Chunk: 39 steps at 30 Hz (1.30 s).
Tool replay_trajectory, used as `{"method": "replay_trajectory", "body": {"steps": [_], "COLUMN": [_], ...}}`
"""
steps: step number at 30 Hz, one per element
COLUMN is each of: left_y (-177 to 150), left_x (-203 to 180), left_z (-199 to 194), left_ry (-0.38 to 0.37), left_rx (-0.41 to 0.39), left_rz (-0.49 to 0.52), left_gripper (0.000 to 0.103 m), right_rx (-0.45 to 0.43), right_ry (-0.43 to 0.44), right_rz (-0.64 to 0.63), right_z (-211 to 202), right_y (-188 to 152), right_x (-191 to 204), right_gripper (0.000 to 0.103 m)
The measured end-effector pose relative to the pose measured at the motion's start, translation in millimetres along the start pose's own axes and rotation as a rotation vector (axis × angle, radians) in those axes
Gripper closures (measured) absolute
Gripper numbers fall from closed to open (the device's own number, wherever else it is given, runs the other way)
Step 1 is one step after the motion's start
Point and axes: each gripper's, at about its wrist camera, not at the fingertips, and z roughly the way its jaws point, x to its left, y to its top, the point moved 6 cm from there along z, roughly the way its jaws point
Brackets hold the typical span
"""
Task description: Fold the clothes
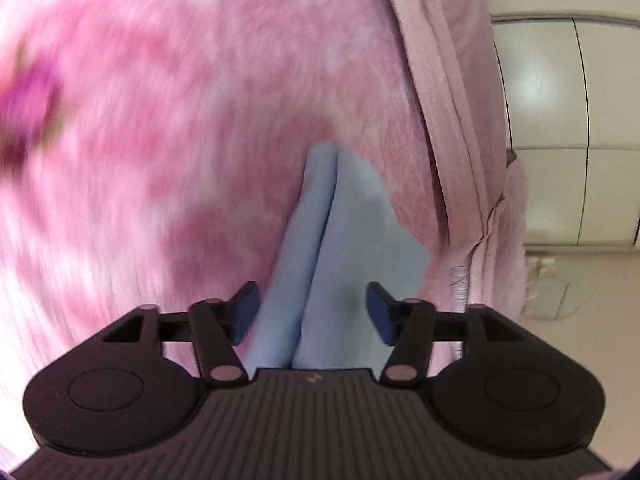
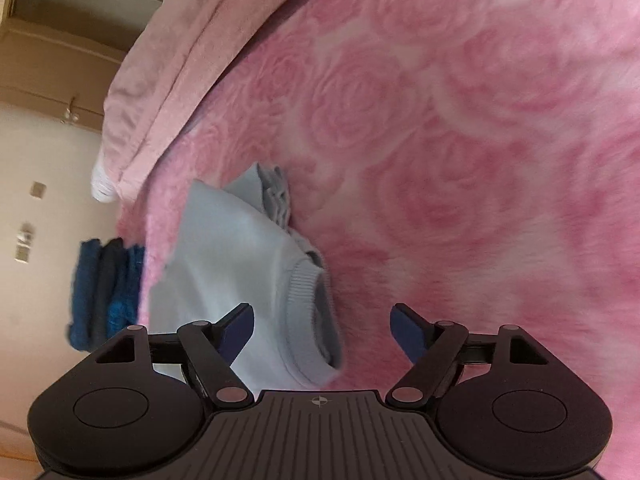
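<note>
A light blue sweatshirt (image 2: pixel 236 248) lies folded on a pink rose-patterned blanket (image 2: pixel 460 120), its ribbed collar (image 2: pixel 304 312) toward the camera. My right gripper (image 2: pixel 322 330) is open just above the collar, holding nothing. In the left wrist view the same light blue garment (image 1: pixel 332 248) shows as two folds meeting in a crease, running between the fingers of my left gripper (image 1: pixel 312 312). That gripper is open, with its pads apart on either side of the cloth. The left wrist view is blurred by motion.
A pale pink towel or sheet (image 2: pixel 168 76) lies along the blanket's edge, also in the left wrist view (image 1: pixel 452 100). A stack of dark blue folded cloth (image 2: pixel 104 292) sits beyond the edge. White cabinet doors (image 1: pixel 560 120) stand at the right.
</note>
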Motion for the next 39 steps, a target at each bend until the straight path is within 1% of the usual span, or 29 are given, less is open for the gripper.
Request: {"method": "replay_trajectory", "body": {"steps": [1,2,3,4,5,6,8,10,13,15,16,17,19,20,22,23,24,25,26,29,31,32,33,34,35,36,37,38,39], "left_y": [-7,-8,-7,-7,-6,-3,5,16,29,33,35,36,43,46,57,62,69,75,81,95,102,102,102,102,101,100,97,95,94], "left_x": [2,2,2,1,1,-1,-8,-15,-21,-25,-27,-29,-39,-44,-56,-61,-65,-69,-72,-84,-90,-91,-92,-93,-94,-97,-101,-104,-106], "left_z": [5,9,13,17,20,22,22,19,19,21,23,24,16,11,5,2,6,11,15,49,67,71,74,78,81,80,77,74,71], "left_ry": [0.004,0.006,0.009,0.011,0.014,0.015,0.035,0.053,0.086,0.112,0.127,0.141,0.158,0.166,0.17,0.172,0.168,0.164,0.16,0.132,0.124,0.123,0.121,0.12,0.118,0.103,0.076,0.051,0.025], "left_rx": [0.012,0.019,0.024,0.03,0.035,0.054,0.088,0.09,0.098,0.121,0.138,0.155,0.16,0.162,0.138,0.126,0.114,0.102,0.09,0.083,0.083,0.084,0.085,0.087,0.089,0.079,0.066,0.054,0.047], "left_rz": [0.002,0.024,0.048,0.073,0.098,0.118,0.181,0.249,0.315,0.357,0.378,0.399,0.44,0.461,0.514,0.541,0.55,0.556,0.563,0.554,0.554,0.568,0.583,0.597,0.612,0.648,0.686,0.717,0.741], "left_gripper": [0.043,0.045,0.06,0.069,0.075,0.077,0.078,0.079,0.079,0.071,0.07,0.067,0.067,0.066,0.06,0.054,0.051,0.051,0.051,0.052,0.056,0.063,0.081,0.089,0.092,0.095,0.095,0.095,0.096], "right_rx": [0.011,0.014,0.006,0.01,0.019,0.028,0.007,-0.004,0.014,0.014,0.011,0.01,-0.006,-0.024,-0.06,-0.078,-0.096,-0.114,-0.121,-0.133,-0.13,-0.123,-0.114,-0.106,-0.093,-0.08,-0.071,-0.076,-0.101], "right_ry": [0.021,0.037,0.04,0.031,0.019,0.008,-0.004,-0.014,-0.016,-0.035,-0.049,-0.063,-0.092,-0.106,-0.133,-0.147,-0.161,-0.175,-0.155,-0.065,-0.038,-0.035,-0.033,-0.033,-0.029,-0.024,-0.027,-0.035,-0.029], "right_rz": [0.027,0.052,0.064,0.059,0.05,0.041,0.039,0.032,0.045,0.03,0.022,0.015,-0.029,-0.074,-0.165,-0.211,-0.256,-0.302,-0.323,-0.365,-0.386,-0.386,-0.384,-0.377,-0.377,-0.379,-0.398,-0.42,-0.421], "right_z": [8,15,20,23,26,29,26,20,17,18,18,18,15,11,4,0,-3,-7,-3,17,37,49,61,71,78,85,87,84,77], "right_y": [-1,-1,-3,-4,-5,-6,-10,-19,-42,-56,-55,-54,-46,-39,-23,-16,-8,0,6,22,30,35,39,41,40,39,37,34,34], "right_x": [-1,-3,-3,-2,0,1,3,7,12,15,15,15,18,24,35,40,46,52,59,80,90,93,95,95,95,95,94,94,93], "right_gripper": [0.025,0.025,0.025,0.03,0.075,0.086,0.088,0.089,0.09,0.089,0.086,0.073,0.056,0.056,0.055,0.055,0.055,0.055,0.055,0.055,0.055,0.055,0.055,0.055,0.056,0.068,0.102,0.102,0.102]}}
